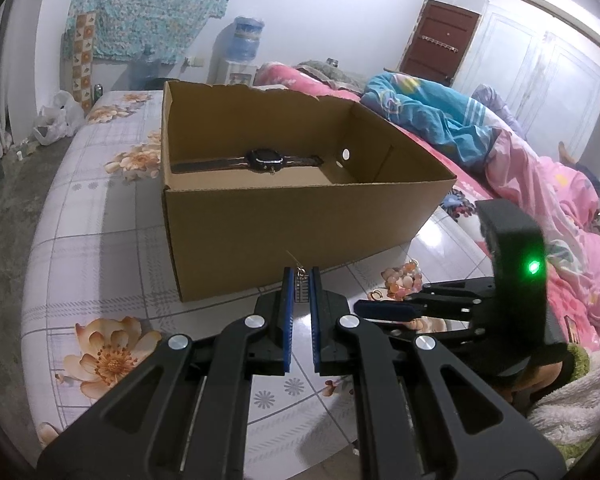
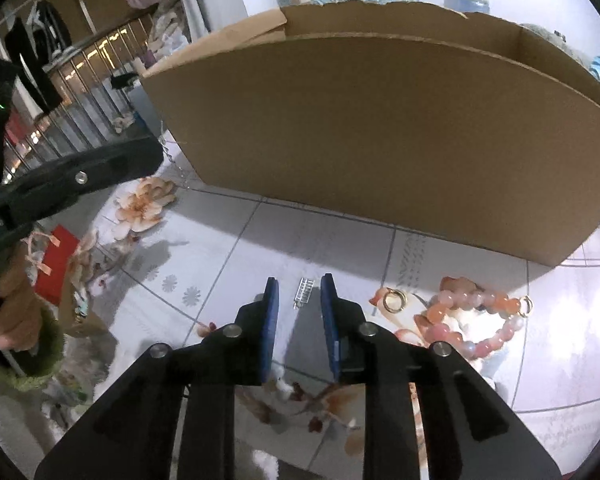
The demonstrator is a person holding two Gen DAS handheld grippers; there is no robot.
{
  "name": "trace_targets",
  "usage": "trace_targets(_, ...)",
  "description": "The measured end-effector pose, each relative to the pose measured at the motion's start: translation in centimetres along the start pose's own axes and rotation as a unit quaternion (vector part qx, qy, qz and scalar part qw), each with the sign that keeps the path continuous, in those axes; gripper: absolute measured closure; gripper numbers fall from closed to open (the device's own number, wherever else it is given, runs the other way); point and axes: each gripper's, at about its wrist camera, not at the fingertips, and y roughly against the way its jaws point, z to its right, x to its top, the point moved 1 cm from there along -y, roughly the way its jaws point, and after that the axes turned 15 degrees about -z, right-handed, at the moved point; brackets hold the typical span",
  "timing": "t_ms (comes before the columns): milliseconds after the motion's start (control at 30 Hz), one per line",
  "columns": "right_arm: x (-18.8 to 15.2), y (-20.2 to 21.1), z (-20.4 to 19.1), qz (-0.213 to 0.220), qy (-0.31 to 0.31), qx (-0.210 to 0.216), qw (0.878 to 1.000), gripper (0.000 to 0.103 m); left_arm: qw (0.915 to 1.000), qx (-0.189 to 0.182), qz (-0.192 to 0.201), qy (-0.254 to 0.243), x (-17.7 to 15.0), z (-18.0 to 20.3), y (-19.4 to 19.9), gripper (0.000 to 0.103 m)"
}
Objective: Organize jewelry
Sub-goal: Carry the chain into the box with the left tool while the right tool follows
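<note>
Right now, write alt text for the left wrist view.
The left gripper pinches a small silver earring in front of an open cardboard box on a flowered bedsheet. A black watch lies inside the box; the right gripper reaches in low beside a pink bead bracelet.

A black wristwatch (image 1: 265, 160) lies flat inside the open cardboard box (image 1: 300, 216), while in front of the box a small silver ladder-shaped earring (image 2: 303, 291), a gold ring (image 2: 395, 299) and a pink-orange beaded bracelet (image 2: 476, 320) rest on the floral sheet.
</note>
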Motion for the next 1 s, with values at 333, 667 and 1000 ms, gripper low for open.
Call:
trace_targets(333, 0.7, -0.5, 0.2, -0.002, -0.010, -0.009, 1.000, 0.098, 0.9999, -0.005, -0.002, 0.010, -0.1, -0.8, -0.4, 0.096)
trace_targets(667, 0.1, 0.8, 0.6, 0.013, -0.019, 0.020, 1.000, 0.098, 0.9999, 0.001, 0.008, 0.009, -0.3, -0.9, 0.6, 0.096)
trace_targets(1000, 1.0, 8.8, 0.8, 0.126, -0.001, 0.022, 0.992, 0.098, 0.9971, -0.009, 0.070, -0.029, 2.7, 1.5, 4.6, 0.096)
